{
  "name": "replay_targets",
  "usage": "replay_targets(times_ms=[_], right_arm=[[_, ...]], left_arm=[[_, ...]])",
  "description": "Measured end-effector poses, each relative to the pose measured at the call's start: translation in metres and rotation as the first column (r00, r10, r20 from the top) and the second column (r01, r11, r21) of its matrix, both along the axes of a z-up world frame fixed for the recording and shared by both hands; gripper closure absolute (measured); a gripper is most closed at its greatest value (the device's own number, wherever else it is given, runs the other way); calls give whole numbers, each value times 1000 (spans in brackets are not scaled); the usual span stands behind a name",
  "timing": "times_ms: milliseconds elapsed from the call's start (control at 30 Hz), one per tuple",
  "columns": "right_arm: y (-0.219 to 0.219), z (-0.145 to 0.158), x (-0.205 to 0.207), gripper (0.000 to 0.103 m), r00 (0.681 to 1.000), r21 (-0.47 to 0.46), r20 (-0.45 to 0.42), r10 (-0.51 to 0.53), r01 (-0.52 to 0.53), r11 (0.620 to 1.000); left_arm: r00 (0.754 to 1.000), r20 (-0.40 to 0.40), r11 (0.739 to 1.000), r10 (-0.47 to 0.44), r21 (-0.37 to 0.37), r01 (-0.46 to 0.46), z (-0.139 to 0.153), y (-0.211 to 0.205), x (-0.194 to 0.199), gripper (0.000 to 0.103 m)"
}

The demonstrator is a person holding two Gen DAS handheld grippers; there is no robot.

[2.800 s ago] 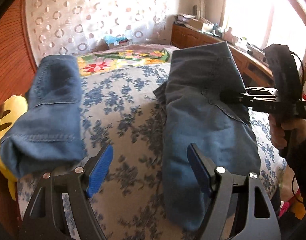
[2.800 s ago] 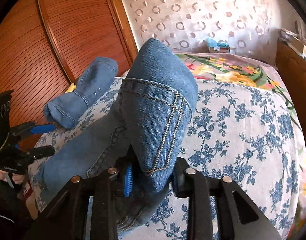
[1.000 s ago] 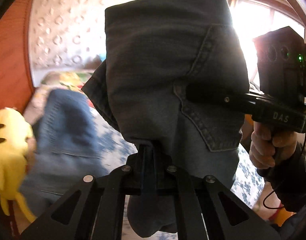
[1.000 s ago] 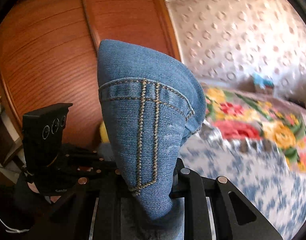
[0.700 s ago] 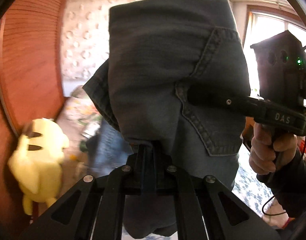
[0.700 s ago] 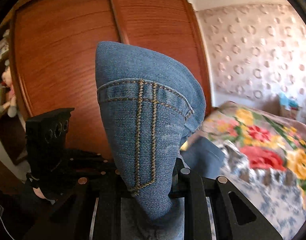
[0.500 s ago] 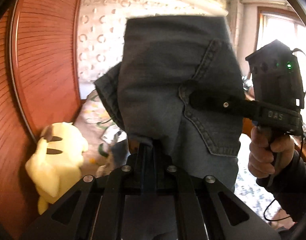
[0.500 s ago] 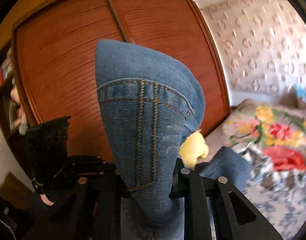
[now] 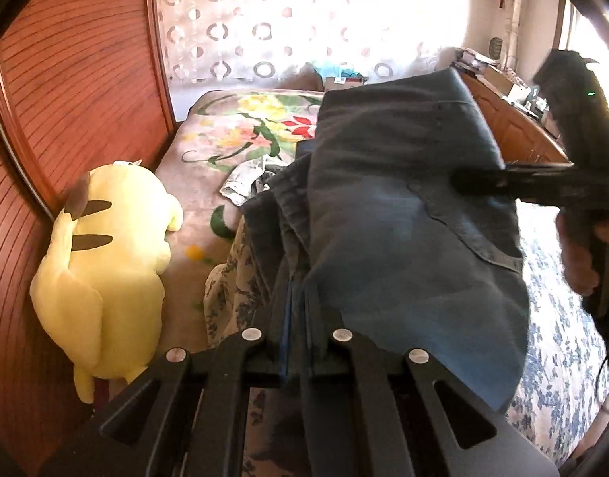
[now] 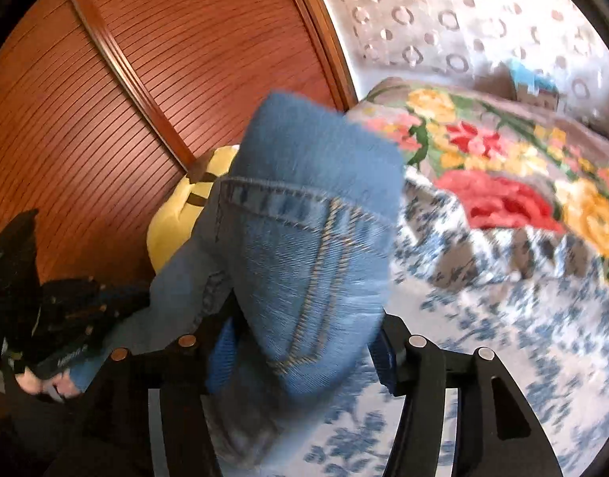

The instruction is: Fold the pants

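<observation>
While both grippers carry the folded jeans (image 9: 403, 206) above the bed (image 10: 503, 318)

Left gripper (image 9: 298, 318) pinches one edge tight; right gripper (image 10: 300, 342), jaws parted, cradles denim, likely releasing.

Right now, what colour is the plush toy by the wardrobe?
Yellow, with dark brown stripes on its back. The plush toy shows best in the left wrist view.

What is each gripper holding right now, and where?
The left gripper is shut on the folded jeans at their near edge. The right gripper looks open around the seamed edge.
</observation>
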State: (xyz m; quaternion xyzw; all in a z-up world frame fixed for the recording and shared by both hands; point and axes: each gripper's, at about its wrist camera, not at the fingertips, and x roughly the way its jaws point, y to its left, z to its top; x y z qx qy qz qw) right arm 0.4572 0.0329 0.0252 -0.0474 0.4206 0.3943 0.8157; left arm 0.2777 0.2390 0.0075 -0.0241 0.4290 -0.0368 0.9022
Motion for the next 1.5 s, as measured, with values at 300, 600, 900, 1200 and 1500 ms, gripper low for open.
replay_targets(times_ms=[300,600,900,1200,1500], right_arm=[[-41,64,-64,44,977,34,211,-17,10,999],[-16,31,-72,72,948,6,313,61,-66,998],[-11,-1,-42,72,972,-63,233,10,5,998],[-52,32,-103,72,961,15,266,-80,79,997],[-112,49,-204,70,936,57,319,-146,135,989]], left_arm=[[997,70,999,20,-26,-18,24,-6,-10,80],[992,127,998,-19,-53,25,34,-36,-37,44],[999,39,996,20,-86,-17,-7,-35,-43,44],[991,129,999,13,-38,-8,22,-56,-66,44],[976,214,999,-36,-9,38,51,-95,-97,44]])
